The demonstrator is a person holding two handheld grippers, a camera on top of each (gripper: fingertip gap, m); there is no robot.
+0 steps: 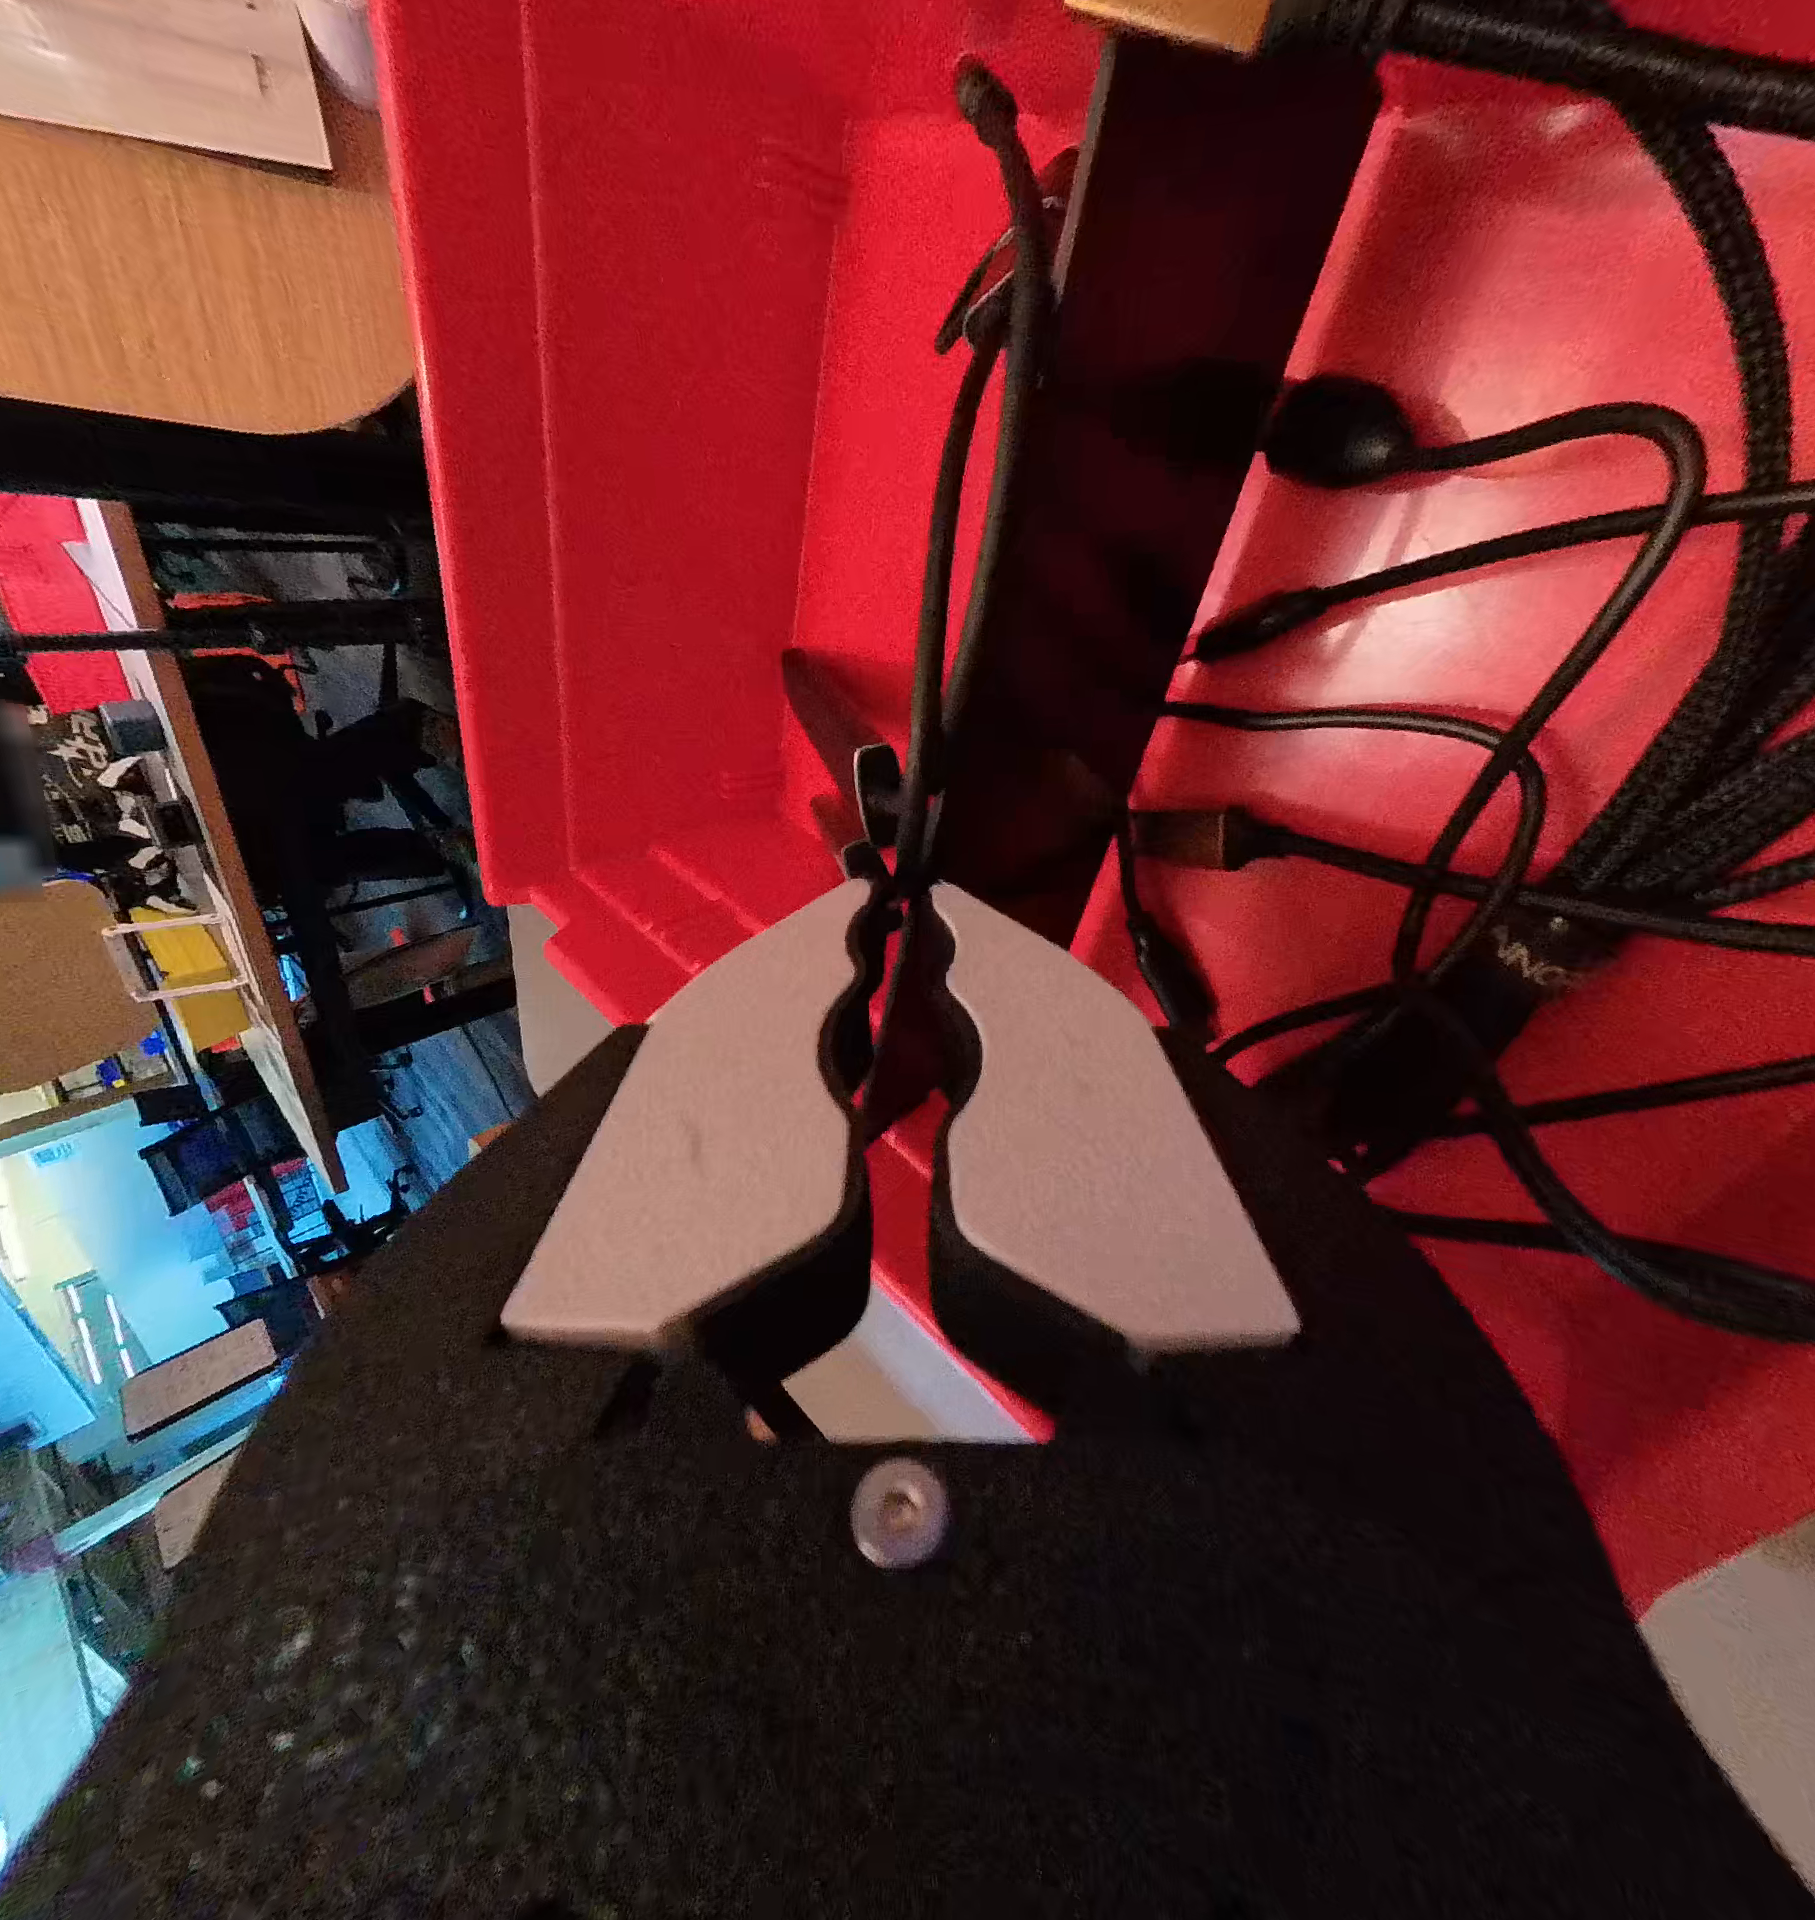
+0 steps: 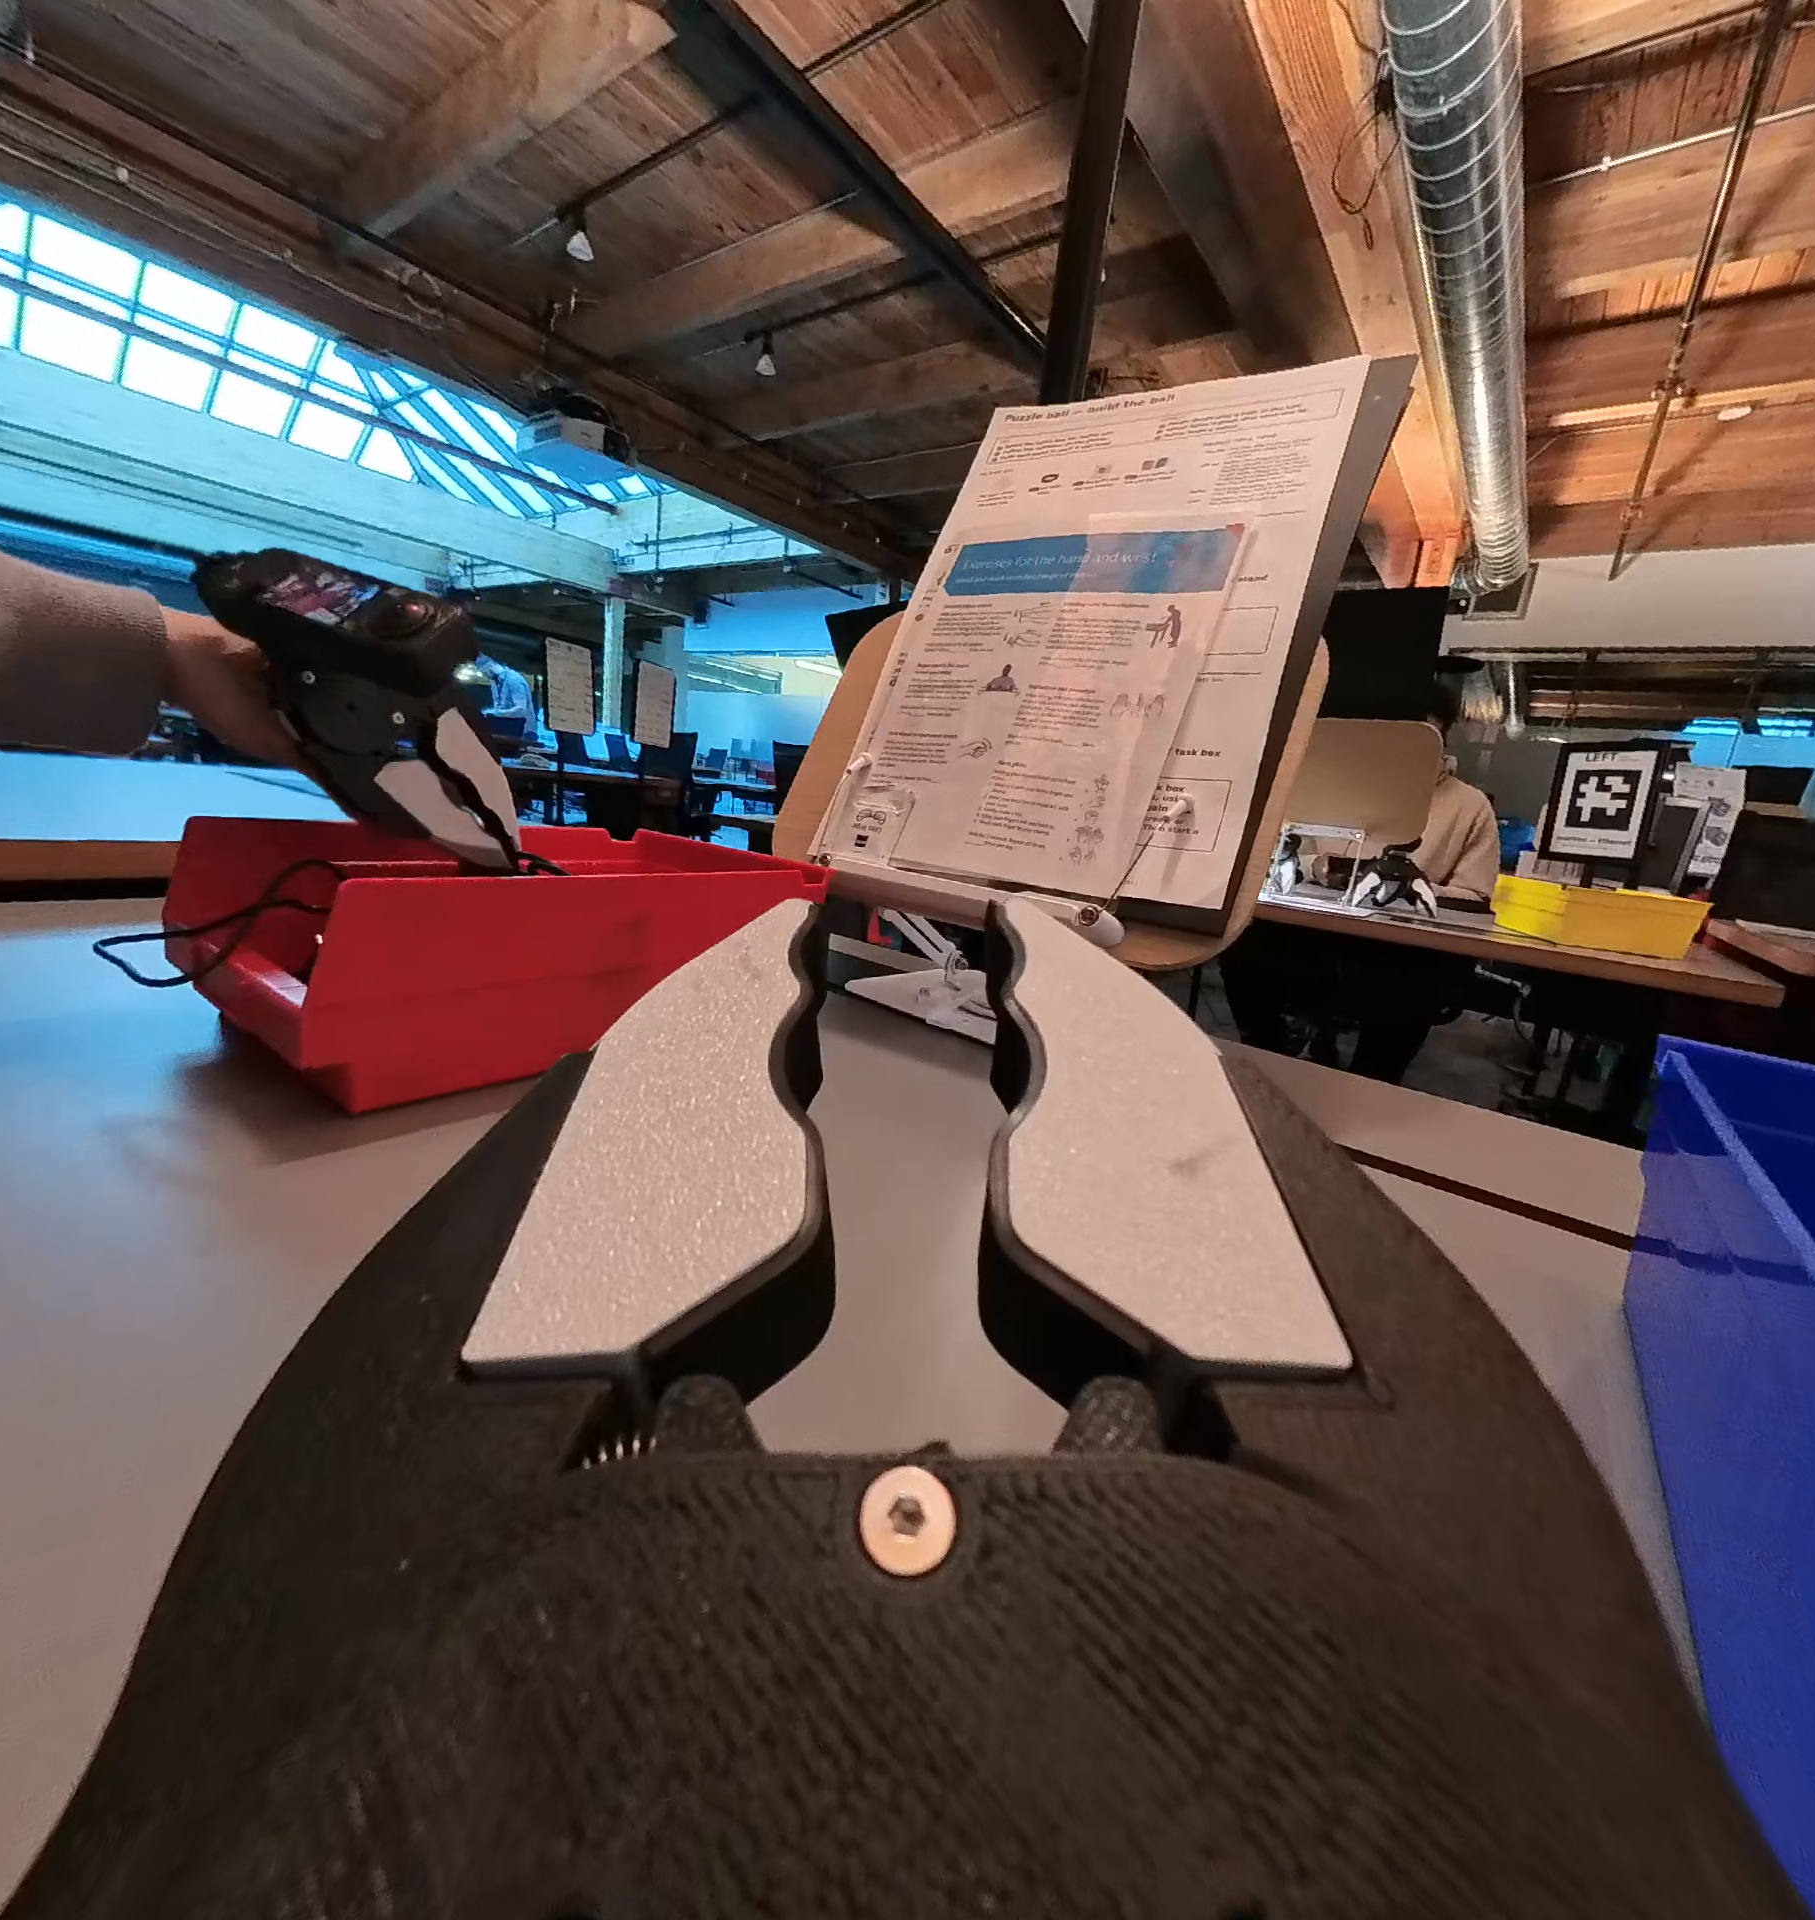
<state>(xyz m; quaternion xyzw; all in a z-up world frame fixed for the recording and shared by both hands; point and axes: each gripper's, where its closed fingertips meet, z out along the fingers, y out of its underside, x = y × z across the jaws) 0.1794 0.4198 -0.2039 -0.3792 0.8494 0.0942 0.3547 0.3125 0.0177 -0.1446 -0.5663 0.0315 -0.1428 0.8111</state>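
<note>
My left gripper (image 1: 901, 899) is shut on a thin black cable (image 1: 986, 499), pinched at the fingertips over the red bin (image 1: 654, 416). The cable runs up along a dark divider (image 1: 1173, 416) in the bin. To the right of the divider lie several black cables (image 1: 1568, 831), some braided. In the right wrist view the left gripper (image 2: 487, 842) reaches down into the red bin (image 2: 446, 966), and a thin black cable (image 2: 170, 951) hangs over the bin's left wall. My right gripper (image 2: 903, 935) is open and empty, low over the grey table (image 2: 155, 1247).
A blue bin (image 2: 1755, 1403) stands at the right edge. A stand with printed sheets (image 2: 1079, 665) stands behind the red bin. A person's sleeve and hand (image 2: 82, 665) hold the left gripper. A yellow bin (image 2: 1599, 914) sits on a far table where a person is seated. The tips of one gripper are about 45 centimetres away from the tips of the other.
</note>
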